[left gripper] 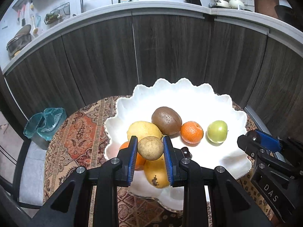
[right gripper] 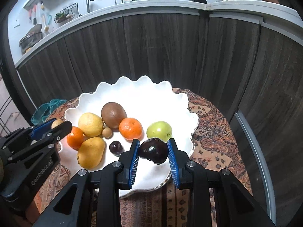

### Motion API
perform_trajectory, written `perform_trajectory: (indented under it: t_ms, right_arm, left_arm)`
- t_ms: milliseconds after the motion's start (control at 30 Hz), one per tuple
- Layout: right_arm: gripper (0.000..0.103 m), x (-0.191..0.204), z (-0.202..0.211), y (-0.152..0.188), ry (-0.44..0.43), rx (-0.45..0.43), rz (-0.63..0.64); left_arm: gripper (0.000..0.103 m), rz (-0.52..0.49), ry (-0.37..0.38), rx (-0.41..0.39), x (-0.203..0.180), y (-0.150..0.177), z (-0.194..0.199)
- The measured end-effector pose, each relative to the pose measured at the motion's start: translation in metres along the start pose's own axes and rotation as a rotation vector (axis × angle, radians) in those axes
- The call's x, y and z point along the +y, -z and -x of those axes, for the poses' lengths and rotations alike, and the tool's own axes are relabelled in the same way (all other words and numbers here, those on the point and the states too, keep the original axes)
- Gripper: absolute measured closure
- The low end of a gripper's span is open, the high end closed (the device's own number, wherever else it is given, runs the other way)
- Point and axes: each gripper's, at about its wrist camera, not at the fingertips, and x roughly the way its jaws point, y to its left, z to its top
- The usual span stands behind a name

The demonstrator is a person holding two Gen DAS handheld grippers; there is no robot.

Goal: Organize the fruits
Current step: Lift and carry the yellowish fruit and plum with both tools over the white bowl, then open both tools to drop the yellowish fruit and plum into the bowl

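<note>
A white scalloped bowl (left gripper: 189,98) (right gripper: 132,90) sits on a patterned round table. In it lie a kiwi (left gripper: 166,120) (right gripper: 113,115), a lemon (left gripper: 144,129) (right gripper: 90,124), two tangerines (left gripper: 191,132) (right gripper: 130,128) (right gripper: 75,137), a green apple (left gripper: 217,131) (right gripper: 159,131), a mango (left gripper: 158,174) (right gripper: 91,152), a small brown longan (right gripper: 107,132) and a dark plum (right gripper: 115,147). My left gripper (left gripper: 150,148) is shut on a tan round longan (left gripper: 150,148) above the bowl's left side. My right gripper (right gripper: 153,150) is shut on a dark avocado (right gripper: 153,150) above the bowl's front right.
The table wears a red-brown patterned cloth (left gripper: 79,132) (right gripper: 214,132). A bin with a teal bag (left gripper: 45,124) stands on the floor at left. Dark wood cabinets (left gripper: 151,53) with a white counter run behind. A chair frame (left gripper: 11,170) is at far left.
</note>
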Motion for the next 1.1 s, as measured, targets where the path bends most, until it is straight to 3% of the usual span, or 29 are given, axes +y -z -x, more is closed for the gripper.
perform_trajectory:
  t_ms: [233, 400, 433, 567, 600, 767, 900, 1100]
  right_arm:
    - [0.072, 0.001, -0.009, -0.002, -0.019, 0.019, 0.013]
    - [0.07, 0.002, -0.01, -0.003, -0.015, 0.017, 0.009]
    - [0.067, 0.002, -0.011, -0.003, -0.008, 0.016, 0.009]
    - [0.03, 0.002, -0.006, -0.004, 0.037, -0.011, 0.001]
    - [0.027, 0.001, -0.004, -0.004, 0.047, -0.018, 0.0]
    - [0.02, 0.0, 0.004, -0.005, 0.077, -0.04, -0.005]
    - [0.019, 0.0, 0.008, -0.004, 0.089, -0.045, -0.007]
    - [0.015, 0.001, 0.02, -0.001, 0.097, -0.059, -0.017]
  left_arm:
    - [0.075, -0.003, 0.012, 0.02, -0.001, 0.001, -0.01]
    - [0.065, 0.003, 0.0, 0.017, 0.002, 0.002, -0.01]
    - [0.061, 0.005, -0.004, 0.016, 0.002, 0.002, -0.009]
    - [0.048, 0.013, -0.032, -0.001, 0.006, 0.004, -0.004]
    - [0.047, 0.015, -0.038, -0.003, 0.007, 0.004, -0.002]
    - [0.033, 0.023, -0.074, -0.021, 0.011, 0.005, 0.006]
    - [0.031, 0.025, -0.103, -0.039, 0.015, 0.006, 0.015]
    - [0.019, 0.038, -0.139, -0.062, 0.021, 0.01, 0.034]
